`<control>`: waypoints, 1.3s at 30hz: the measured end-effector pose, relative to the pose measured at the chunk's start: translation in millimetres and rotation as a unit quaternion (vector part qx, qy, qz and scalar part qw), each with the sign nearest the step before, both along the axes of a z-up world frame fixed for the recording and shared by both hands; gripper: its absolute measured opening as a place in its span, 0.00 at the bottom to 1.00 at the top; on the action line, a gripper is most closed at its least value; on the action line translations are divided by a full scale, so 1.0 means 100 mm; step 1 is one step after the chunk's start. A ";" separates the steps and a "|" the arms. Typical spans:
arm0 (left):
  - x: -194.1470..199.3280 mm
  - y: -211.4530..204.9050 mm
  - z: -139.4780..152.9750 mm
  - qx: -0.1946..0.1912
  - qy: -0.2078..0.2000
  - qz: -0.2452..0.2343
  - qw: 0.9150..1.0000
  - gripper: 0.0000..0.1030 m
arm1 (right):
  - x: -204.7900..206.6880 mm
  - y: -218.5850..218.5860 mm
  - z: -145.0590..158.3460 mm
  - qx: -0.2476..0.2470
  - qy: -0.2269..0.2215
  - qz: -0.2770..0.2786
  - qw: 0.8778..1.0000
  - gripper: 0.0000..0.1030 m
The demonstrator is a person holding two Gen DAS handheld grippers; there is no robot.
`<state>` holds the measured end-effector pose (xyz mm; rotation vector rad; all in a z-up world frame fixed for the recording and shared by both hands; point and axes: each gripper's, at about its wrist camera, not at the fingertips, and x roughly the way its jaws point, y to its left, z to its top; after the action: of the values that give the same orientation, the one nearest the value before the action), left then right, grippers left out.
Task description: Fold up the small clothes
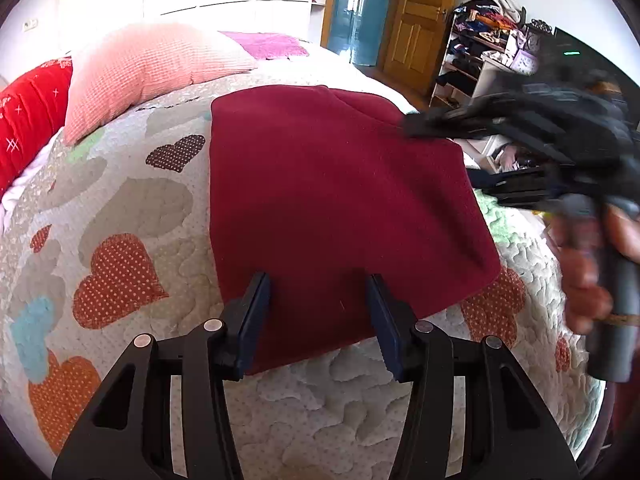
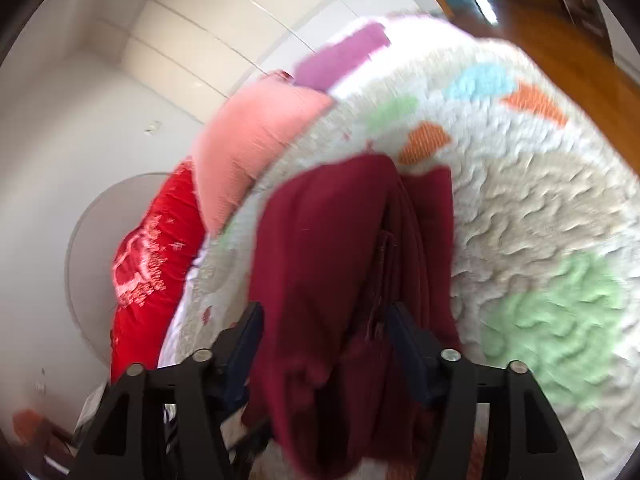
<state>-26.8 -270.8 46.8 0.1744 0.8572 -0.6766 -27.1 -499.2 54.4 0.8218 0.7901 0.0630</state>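
Maroon fleece, a small dark-red garment (image 1: 332,208), lies spread on a white quilted bedspread (image 1: 132,200) patched with red, orange, blue and grey hearts. In the left wrist view the cloth covers the middle of the bed, its near edge falling between the two blue-padded black fingers of the left gripper (image 1: 318,320). Those fingers stand wide apart over the cloth's near hem and clamp nothing; whether the pads touch the fabric cannot be told.

On the right side of that view the right gripper (image 1: 424,126) is blurred, its black tips at the garment's far right corner, with the person's hand (image 1: 588,280) wrapped round its grey handle lower down. In the right wrist view the garment (image 2: 328,264) hangs bunched and folded in layers between the right gripper's (image 2: 324,332) fingers, with cloth filling the gap from pad to pad. The picture is smeared, and the fingers sit fairly wide, so whether they truly pinch the fabric cannot be told.

At the far left of the bed a salmon-pink waffle-textured pillow (image 1: 144,76) leans beside a bright red cushion with white stitched crosses (image 1: 28,120). A magenta knitted cloth (image 1: 268,45) lies flat at the far edge of the quilt. Beyond the bed stand a panelled wooden door (image 1: 420,16) and, to its right, a white open shelf unit crammed with clothes and oddments (image 1: 480,48).
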 end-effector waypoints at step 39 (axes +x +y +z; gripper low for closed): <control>0.22 0.13 0.20 -0.024 0.050 0.065 0.996 0.56 | -0.19 0.26 0.24 -0.187 -0.003 0.031 0.982 0.50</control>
<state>-4.7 -257.9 66.6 0.0421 0.9392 -0.5870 -46.4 -473.6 78.4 0.4401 0.7913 -0.0291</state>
